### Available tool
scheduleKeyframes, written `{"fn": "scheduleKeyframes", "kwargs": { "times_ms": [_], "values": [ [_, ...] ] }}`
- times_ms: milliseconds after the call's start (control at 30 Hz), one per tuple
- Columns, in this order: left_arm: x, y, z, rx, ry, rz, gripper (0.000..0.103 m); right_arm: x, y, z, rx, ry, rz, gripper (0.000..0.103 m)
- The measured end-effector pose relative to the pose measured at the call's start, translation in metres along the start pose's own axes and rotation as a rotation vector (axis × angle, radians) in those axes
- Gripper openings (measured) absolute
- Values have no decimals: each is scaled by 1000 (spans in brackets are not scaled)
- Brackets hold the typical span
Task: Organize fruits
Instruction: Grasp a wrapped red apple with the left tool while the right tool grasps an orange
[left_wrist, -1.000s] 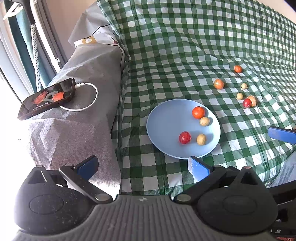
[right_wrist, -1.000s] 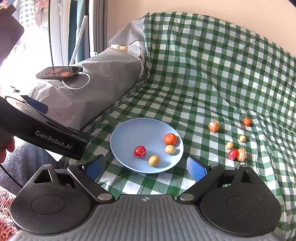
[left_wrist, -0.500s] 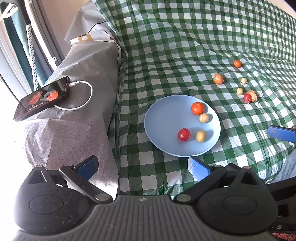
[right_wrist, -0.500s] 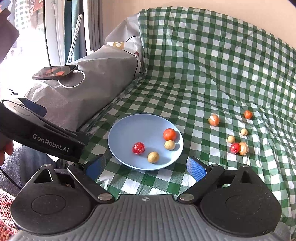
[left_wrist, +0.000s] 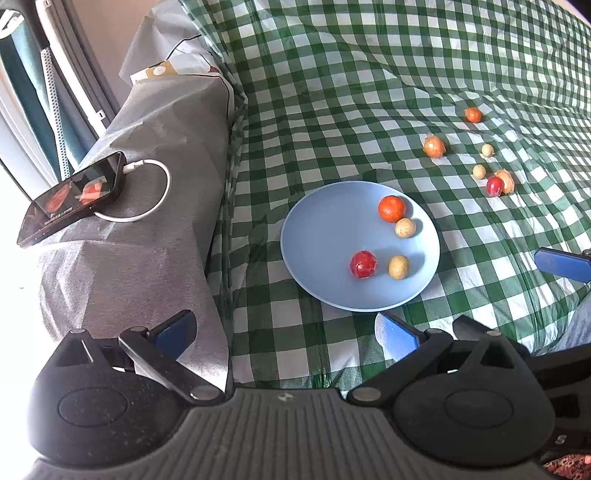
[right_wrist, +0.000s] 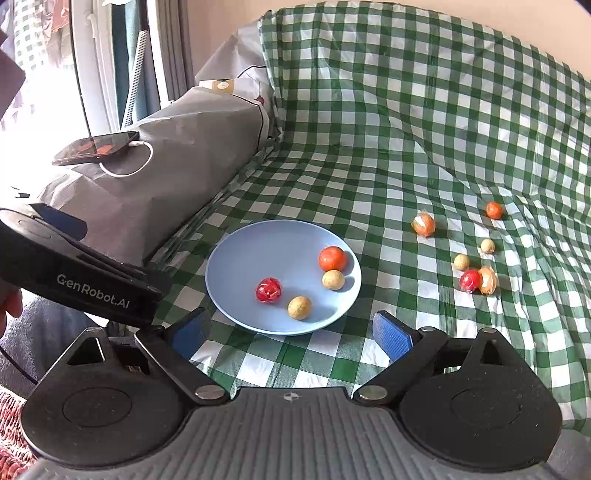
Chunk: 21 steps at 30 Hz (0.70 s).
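Note:
A light blue plate (left_wrist: 325, 229) (right_wrist: 251, 254) lies on a green checked cloth. It holds an orange fruit (left_wrist: 391, 208) (right_wrist: 332, 258), a red fruit (left_wrist: 364, 264) (right_wrist: 268, 290) and two tan fruits (right_wrist: 299, 307). Several small fruits lie loose on the cloth to the right, among them a husked one (left_wrist: 434, 146) (right_wrist: 423, 224) and a red one (left_wrist: 494, 185) (right_wrist: 470, 280). My left gripper (left_wrist: 284, 334) is open and empty, short of the plate's near left edge. My right gripper (right_wrist: 291, 332) is open and empty at the plate's near edge.
A grey wrapped armrest (left_wrist: 147, 177) stands left of the cloth. A phone (left_wrist: 72, 197) (right_wrist: 96, 147) with a white cable lies on it. The left gripper's body (right_wrist: 81, 280) shows at the left of the right wrist view. A window and curtain are at far left.
Both grippers have edged slightly forward and to the left over the plate area. Both stay open and empty. No fruit has moved.

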<state>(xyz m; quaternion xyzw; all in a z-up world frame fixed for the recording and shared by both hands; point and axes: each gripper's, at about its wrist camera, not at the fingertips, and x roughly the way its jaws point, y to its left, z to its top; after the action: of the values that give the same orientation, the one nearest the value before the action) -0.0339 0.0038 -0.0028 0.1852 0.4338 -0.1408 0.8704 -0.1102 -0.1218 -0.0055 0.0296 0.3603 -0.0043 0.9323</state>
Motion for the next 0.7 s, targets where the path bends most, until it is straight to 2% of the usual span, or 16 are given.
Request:
{"fn": "scheduleKeyframes", "kwargs": {
  "times_ms": [367, 700],
  "values": [
    [12, -19, 24, 27, 19, -12, 103, 9, -41, -3, 149, 5, -56, 95],
    [41, -77, 76, 76, 12, -69, 103, 31, -134, -13, 290, -26, -264, 95]
  ]
}}
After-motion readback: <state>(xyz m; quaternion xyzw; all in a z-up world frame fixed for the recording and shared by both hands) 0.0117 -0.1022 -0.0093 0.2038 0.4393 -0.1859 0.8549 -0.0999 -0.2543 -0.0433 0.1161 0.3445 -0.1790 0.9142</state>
